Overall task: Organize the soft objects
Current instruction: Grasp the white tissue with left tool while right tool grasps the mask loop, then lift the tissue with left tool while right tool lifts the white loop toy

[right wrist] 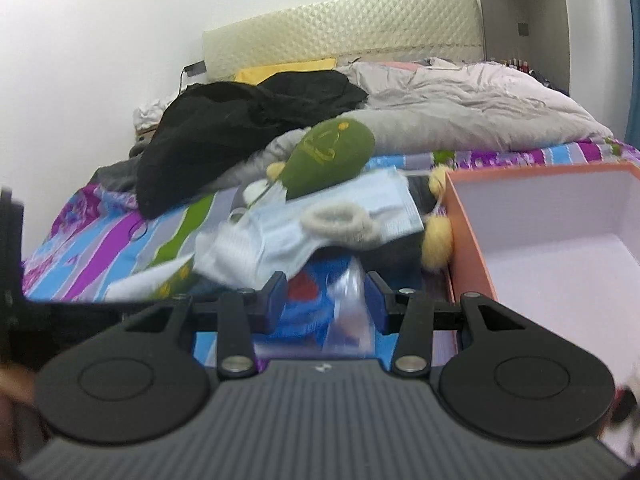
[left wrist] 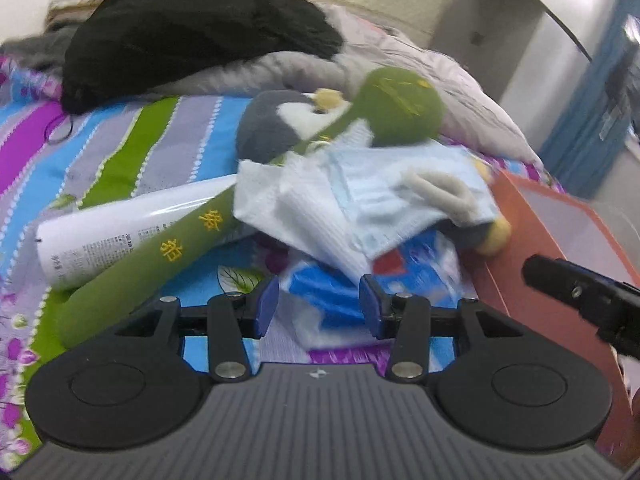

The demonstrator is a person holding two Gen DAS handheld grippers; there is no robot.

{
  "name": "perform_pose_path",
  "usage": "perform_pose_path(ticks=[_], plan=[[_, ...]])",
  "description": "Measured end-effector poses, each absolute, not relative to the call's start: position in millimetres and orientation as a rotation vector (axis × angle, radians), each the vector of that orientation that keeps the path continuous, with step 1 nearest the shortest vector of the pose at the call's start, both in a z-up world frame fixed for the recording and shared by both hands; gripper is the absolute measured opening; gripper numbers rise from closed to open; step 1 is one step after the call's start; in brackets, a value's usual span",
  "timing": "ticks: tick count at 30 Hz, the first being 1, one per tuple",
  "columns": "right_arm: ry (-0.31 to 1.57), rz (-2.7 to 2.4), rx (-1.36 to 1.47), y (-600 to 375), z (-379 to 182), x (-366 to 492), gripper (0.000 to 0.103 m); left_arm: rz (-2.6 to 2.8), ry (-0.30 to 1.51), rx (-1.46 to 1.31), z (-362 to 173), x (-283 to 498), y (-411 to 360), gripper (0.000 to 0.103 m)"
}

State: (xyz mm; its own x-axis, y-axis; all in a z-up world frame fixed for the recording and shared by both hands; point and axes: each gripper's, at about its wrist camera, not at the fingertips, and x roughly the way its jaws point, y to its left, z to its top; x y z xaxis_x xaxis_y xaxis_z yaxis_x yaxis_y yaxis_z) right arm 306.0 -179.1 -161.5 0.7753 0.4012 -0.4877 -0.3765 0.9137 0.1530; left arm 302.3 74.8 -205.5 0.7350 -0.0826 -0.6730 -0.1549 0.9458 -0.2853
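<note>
A pile of soft things lies on the striped bedspread: a green plush stick [left wrist: 160,248] with yellow characters, a grey penguin plush [left wrist: 276,120], light blue face masks [left wrist: 400,192], a white tissue [left wrist: 288,200] and a grey knitted loop [left wrist: 440,188]. A blue-and-white plastic packet [left wrist: 328,300] lies under the pile's near edge. My left gripper [left wrist: 319,304] stands open just over that packet, pads apart from it. My right gripper [right wrist: 327,296] is open too, with the packet's crinkled plastic [right wrist: 348,300] in the gap, not pressed. The masks [right wrist: 320,216] and green plush head [right wrist: 332,152] lie beyond it.
An orange box [right wrist: 468,232] with a white, bare inside stands right of the pile. A white tube [left wrist: 120,224] lies beside the green stick. A black garment [left wrist: 180,32] and a grey duvet [right wrist: 460,96] are heaped behind, near the headboard.
</note>
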Motion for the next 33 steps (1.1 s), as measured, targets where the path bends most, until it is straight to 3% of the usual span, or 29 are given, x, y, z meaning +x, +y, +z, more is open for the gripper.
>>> perform_pose_path(ticks=[5,15,19,20,22,23,33], plan=[[0.519,0.407,0.004,-164.5,-167.1,344.8,0.046,0.051,0.743,-0.486,-225.7,324.6,91.3,0.062],[0.591,0.427,-0.078,-141.6,-194.4,393.1,0.048,0.03,0.726,-0.598,-251.0,349.1,104.1,0.06],[0.622,0.47,-0.085,-138.8,-197.4,393.5,0.046,0.022,0.694,-0.599,-248.3,349.4,107.4,0.031],[0.634,0.479,-0.081,-138.5,-198.3,393.4,0.041,0.019,0.691,-0.592,-246.9,350.0,107.2,0.019],[0.655,0.485,-0.081,-137.0,-200.0,392.7,0.023,0.016,0.674,-0.583,-243.1,349.2,106.2,0.012],[0.663,0.486,-0.075,-137.4,-200.5,391.2,0.012,0.017,0.666,-0.577,-240.5,348.2,105.7,0.009],[0.639,0.499,0.002,-155.2,-181.5,359.3,0.011,0.031,0.612,-0.516,-202.2,317.6,97.0,0.006]])
